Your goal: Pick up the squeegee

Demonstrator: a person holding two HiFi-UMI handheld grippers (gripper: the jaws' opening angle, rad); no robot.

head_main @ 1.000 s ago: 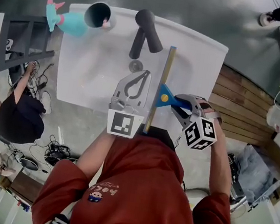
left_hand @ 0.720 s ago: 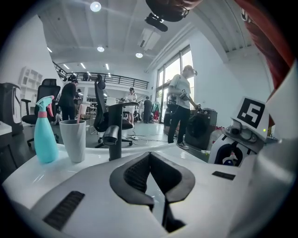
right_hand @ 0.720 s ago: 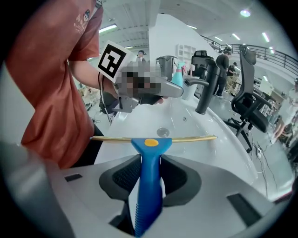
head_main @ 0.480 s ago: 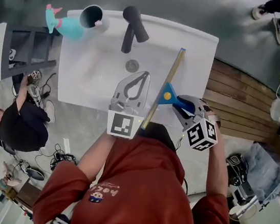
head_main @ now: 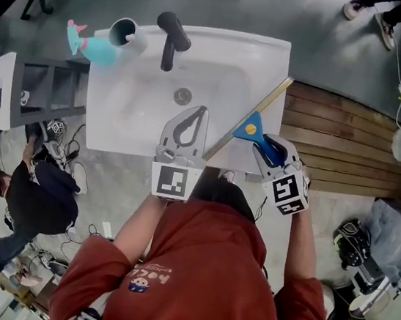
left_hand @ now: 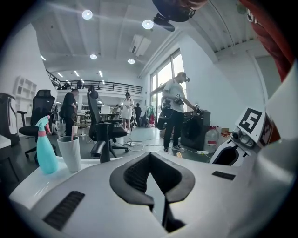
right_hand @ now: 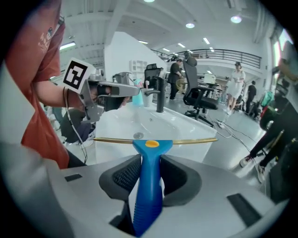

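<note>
The squeegee has a blue handle, a yellow button and a long brass-coloured blade. It hangs over the near right part of the white sink, its blade slanting up to the right. My right gripper is shut on the blue handle. In the right gripper view the squeegee stands between the pads of the right gripper, blade level across the sink. My left gripper hovers over the sink's near edge beside the blade, shut and empty. The left gripper shows its pads meeting at the tip.
A black faucet stands at the sink's far side, with a grey cup and a teal spray bottle to its left. Wooden slats lie right of the sink, a grey shelf unit left. People stand about the room.
The right gripper has rolled, swinging the squeegee blade from pointing straight away to slanting right. Both grippers have risen a little over the sink's near edge. The left stays shut.
</note>
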